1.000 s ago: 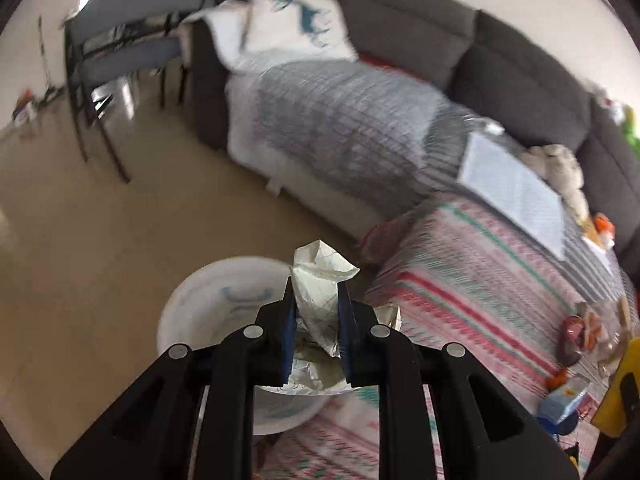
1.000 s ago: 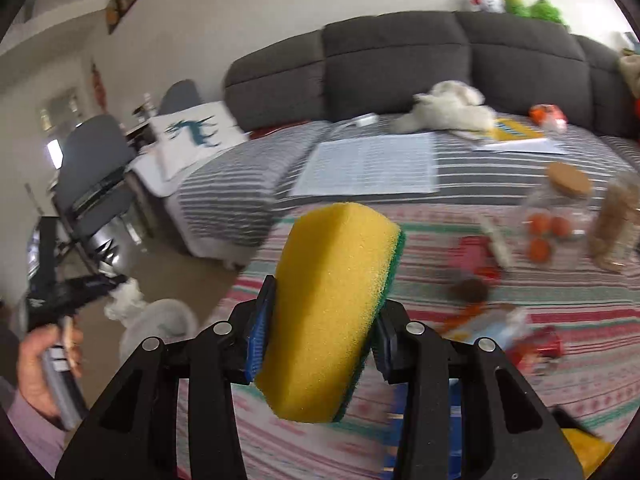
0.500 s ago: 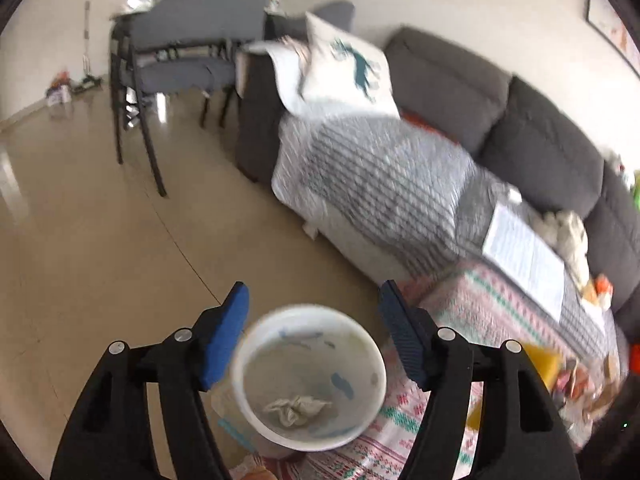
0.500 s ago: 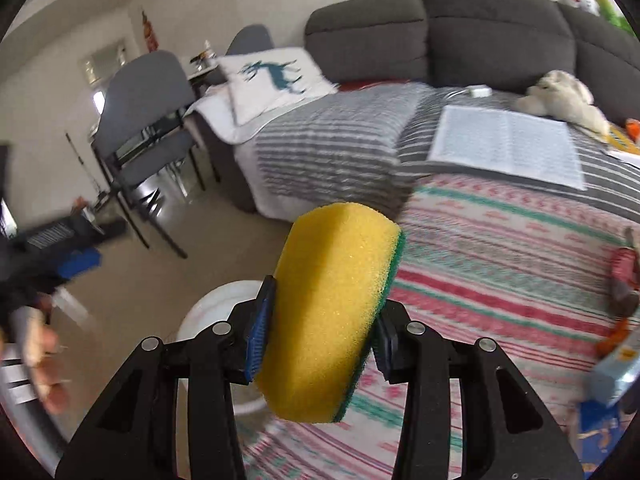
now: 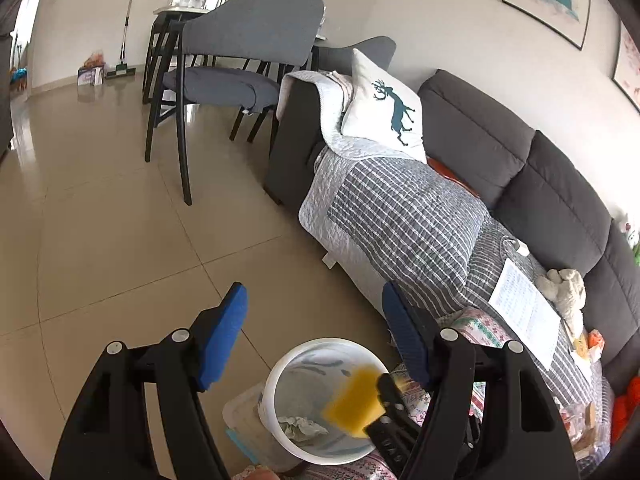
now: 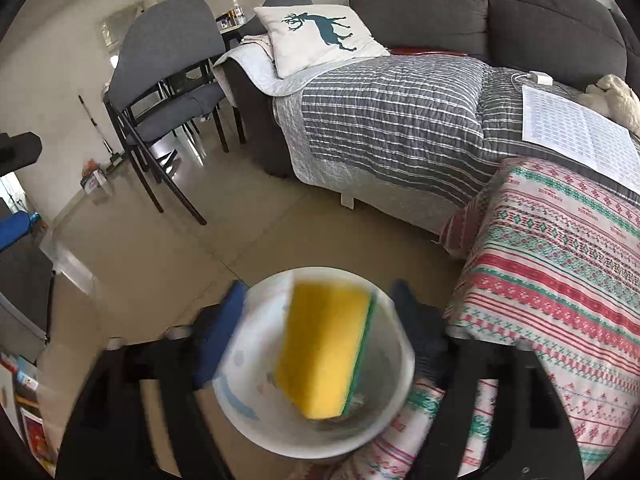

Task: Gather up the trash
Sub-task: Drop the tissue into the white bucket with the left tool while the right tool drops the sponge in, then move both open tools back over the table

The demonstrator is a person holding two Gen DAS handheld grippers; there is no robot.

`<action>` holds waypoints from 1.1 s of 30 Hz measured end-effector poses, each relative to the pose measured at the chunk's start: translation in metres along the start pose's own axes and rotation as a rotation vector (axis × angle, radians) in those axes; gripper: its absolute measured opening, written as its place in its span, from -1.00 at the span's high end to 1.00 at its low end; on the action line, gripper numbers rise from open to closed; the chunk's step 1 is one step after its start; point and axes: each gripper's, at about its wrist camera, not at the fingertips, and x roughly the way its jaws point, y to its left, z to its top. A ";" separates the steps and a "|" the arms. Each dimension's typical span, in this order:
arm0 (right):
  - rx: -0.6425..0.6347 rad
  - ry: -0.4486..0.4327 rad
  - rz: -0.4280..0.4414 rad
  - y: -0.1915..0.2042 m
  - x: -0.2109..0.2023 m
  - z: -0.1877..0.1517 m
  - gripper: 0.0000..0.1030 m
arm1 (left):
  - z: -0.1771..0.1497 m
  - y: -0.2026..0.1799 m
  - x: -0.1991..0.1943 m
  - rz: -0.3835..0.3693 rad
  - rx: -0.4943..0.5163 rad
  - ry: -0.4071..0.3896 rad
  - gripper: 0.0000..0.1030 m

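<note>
A white bucket (image 5: 276,380) stands on the floor by the patterned table; it also shows in the right wrist view (image 6: 400,384). Crumpled paper (image 5: 298,427) lies in its bottom. My left gripper (image 5: 314,336) is open and empty above the bucket. A yellow and green sponge (image 6: 326,350) is over the bucket mouth between the spread fingers of my right gripper (image 6: 320,320), which looks open and blurred. In the left wrist view the sponge (image 5: 354,402) sits at the right gripper's tip over the bucket.
A table with a red, green and white patterned cloth (image 6: 560,280) stands right of the bucket. A grey sofa with a striped blanket (image 5: 400,216) is behind it. A grey chair (image 5: 240,52) stands on the tiled floor. A clear box (image 5: 244,420) sits beside the bucket.
My left gripper opened and dropped the crumpled paper into the bucket, then rose. My right gripper carried the sponge over the bucket and its jaws have spread apart.
</note>
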 end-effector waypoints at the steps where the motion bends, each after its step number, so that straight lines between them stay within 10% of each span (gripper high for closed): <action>1: -0.006 0.004 -0.004 0.002 -0.001 0.000 -0.62 | 0.000 0.001 -0.001 -0.001 0.000 0.000 -0.33; 8: 0.000 0.004 -0.083 -0.015 -0.015 -0.001 -0.81 | -0.002 -0.011 -0.002 -0.014 0.009 -0.003 -0.42; 20: 0.164 0.014 -0.290 -0.157 -0.126 -0.035 -0.87 | -0.043 -0.100 -0.009 -0.157 0.105 0.058 -0.87; 33: 0.450 -0.137 -0.523 -0.338 -0.273 -0.098 -0.87 | -0.166 -0.257 0.003 -0.343 0.510 0.265 -0.87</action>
